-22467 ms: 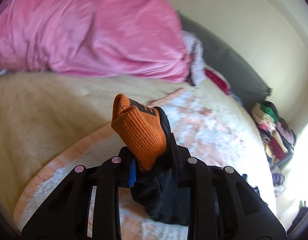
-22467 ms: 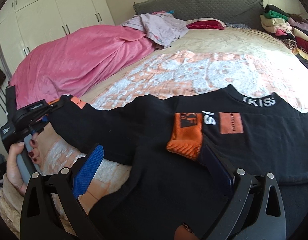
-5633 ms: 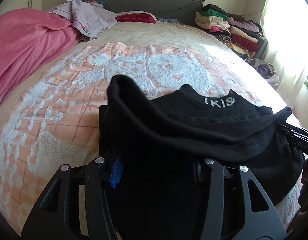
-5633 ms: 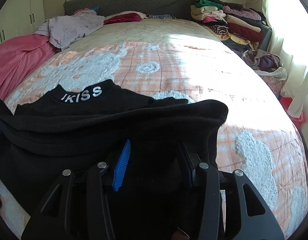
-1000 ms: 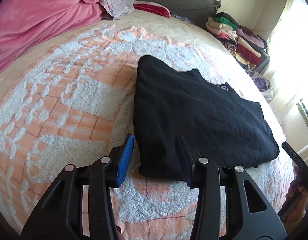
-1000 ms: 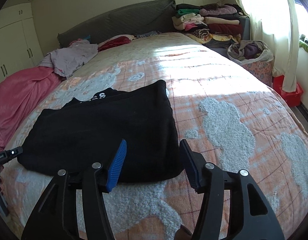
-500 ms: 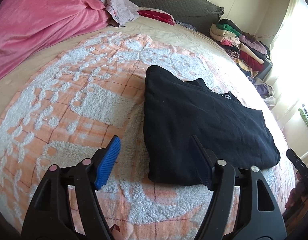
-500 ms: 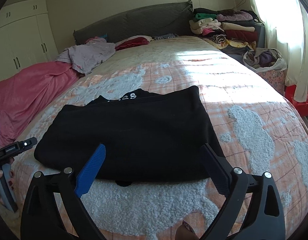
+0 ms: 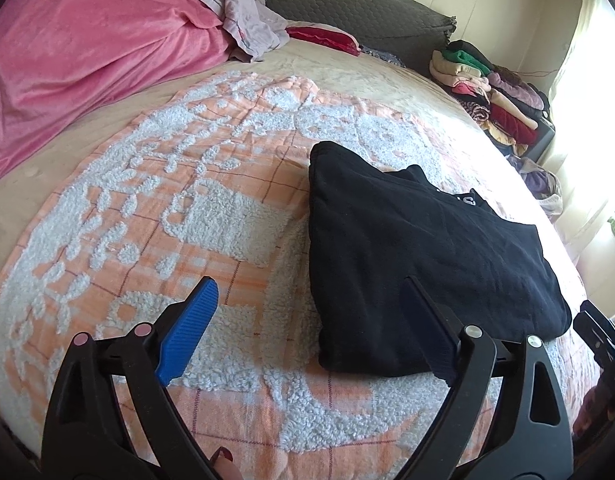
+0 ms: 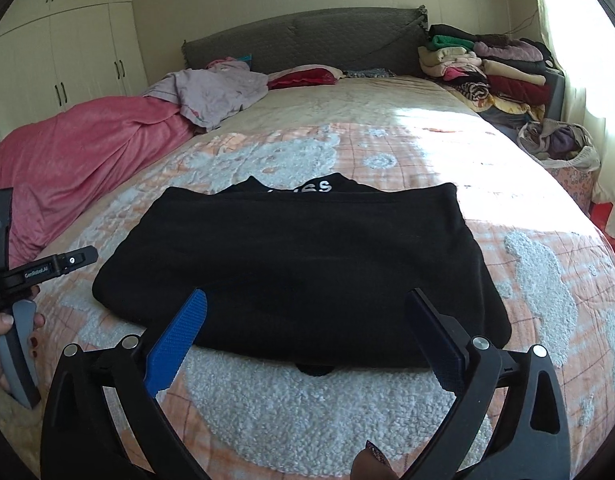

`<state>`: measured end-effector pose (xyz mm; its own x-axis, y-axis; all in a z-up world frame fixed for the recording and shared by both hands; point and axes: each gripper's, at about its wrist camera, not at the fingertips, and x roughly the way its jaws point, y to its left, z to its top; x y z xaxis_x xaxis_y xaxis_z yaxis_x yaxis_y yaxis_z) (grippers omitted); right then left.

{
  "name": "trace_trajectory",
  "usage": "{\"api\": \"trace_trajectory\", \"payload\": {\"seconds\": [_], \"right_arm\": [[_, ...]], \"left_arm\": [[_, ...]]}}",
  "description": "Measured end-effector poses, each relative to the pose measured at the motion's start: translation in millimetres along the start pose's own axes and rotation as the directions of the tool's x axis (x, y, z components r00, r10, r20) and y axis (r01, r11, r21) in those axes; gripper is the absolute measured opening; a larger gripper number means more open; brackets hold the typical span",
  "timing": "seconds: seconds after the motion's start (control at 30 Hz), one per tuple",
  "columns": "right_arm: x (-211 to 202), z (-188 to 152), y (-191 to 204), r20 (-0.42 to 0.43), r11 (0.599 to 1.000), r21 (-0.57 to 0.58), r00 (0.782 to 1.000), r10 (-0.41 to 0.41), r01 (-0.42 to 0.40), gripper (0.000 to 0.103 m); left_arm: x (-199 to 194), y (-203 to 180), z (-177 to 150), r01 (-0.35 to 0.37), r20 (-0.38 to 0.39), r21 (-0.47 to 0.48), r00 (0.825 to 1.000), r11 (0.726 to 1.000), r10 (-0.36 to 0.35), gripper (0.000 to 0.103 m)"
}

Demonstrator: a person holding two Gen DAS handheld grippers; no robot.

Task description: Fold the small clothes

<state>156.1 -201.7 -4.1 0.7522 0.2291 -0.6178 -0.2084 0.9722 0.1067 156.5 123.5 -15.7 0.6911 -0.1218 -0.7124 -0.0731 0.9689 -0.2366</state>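
Since the black top (image 10: pixel 299 264) now lies folded into a flat rectangle on the near part of the bed, I have both tools backed off it. My left gripper (image 9: pixel 307 320) has just been opening, its jaws spread wide with nothing between them, near the garment's left corner. My right gripper (image 10: pixel 307 328) gapes fully too, empty, just short of the near edge. The knit looks soft and matte, its lettered collar poking out at the far side. Under it the blanket (image 10: pixel 427 152) is peach checks with nubbly white fleece patches, which I judge grippy enough to hold the fold.
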Motion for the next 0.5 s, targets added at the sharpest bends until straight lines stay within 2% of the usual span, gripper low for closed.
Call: {"api": "trace_trajectory", "payload": {"seconds": [0.07, 0.17, 0.5], "right_arm": [[1, 1, 10, -0.002, 1.000, -0.025, 1.000, 0.016, -0.016, 0.098], [4, 2, 24, -0.006, 0.998, -0.053, 0.999, 0.037, -0.037, 0.098], [20, 2, 69, -0.036, 0.983, -0.161, 0.996, 0.085, -0.089, 0.098]], "left_arm": [[-1, 1, 1, -0.002, 0.002, -0.001, 1.000, 1.000, 0.002, 0.085], [-1, 3, 2, -0.009, 0.003, -0.003, 1.000, 1.000, 0.009, 0.093], [0, 11, 5, -0.024, -0.004, -0.019, 1.000, 1.000, 0.024, 0.093]]}}
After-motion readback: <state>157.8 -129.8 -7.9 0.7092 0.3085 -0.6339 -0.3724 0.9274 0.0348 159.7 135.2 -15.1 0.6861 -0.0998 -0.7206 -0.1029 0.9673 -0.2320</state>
